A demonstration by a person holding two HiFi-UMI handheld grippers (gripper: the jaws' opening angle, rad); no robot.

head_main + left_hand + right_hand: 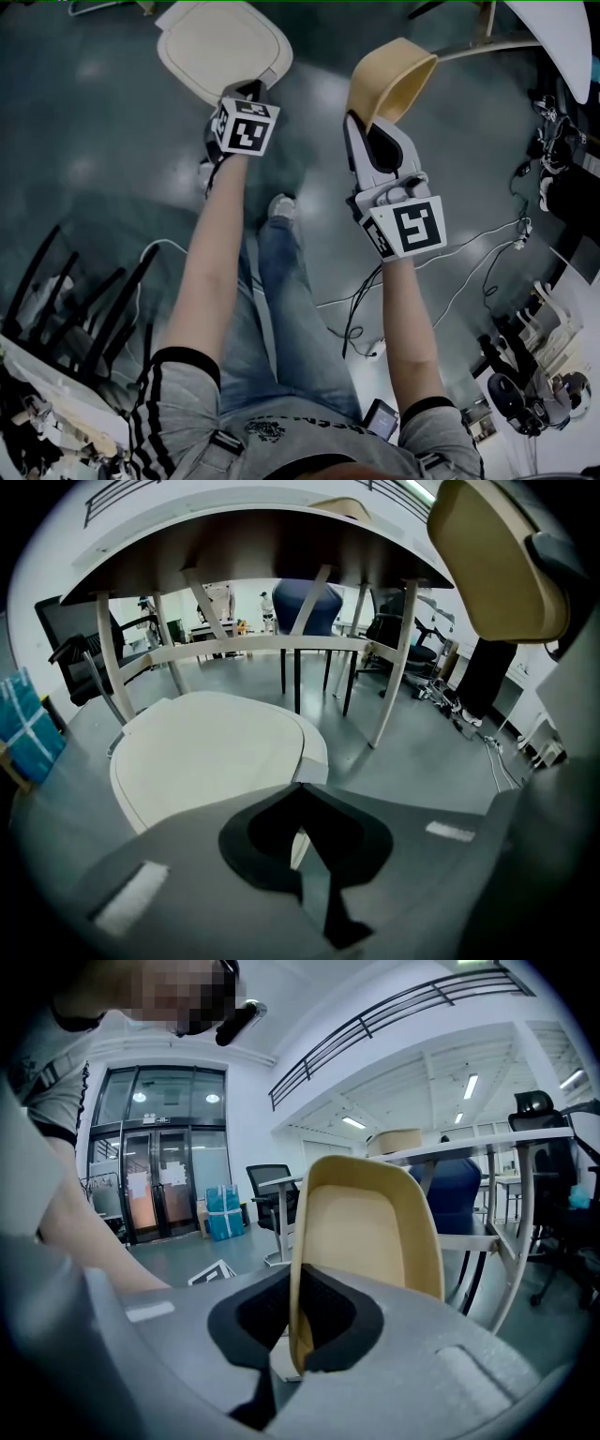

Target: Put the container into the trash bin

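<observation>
**Container held up, bin lid down**

The right tongs pinch the tan container by its rim, mouth tipped sideways – likely so it can slide in edge first. It sits at upper centre of the head view, just right of the bin and not yet over it. The left tongs are pressed together and empty, poised at the near edge of the cream lid – probably to push it open. No writing is readable; the cubes carry only square markers.
</observation>
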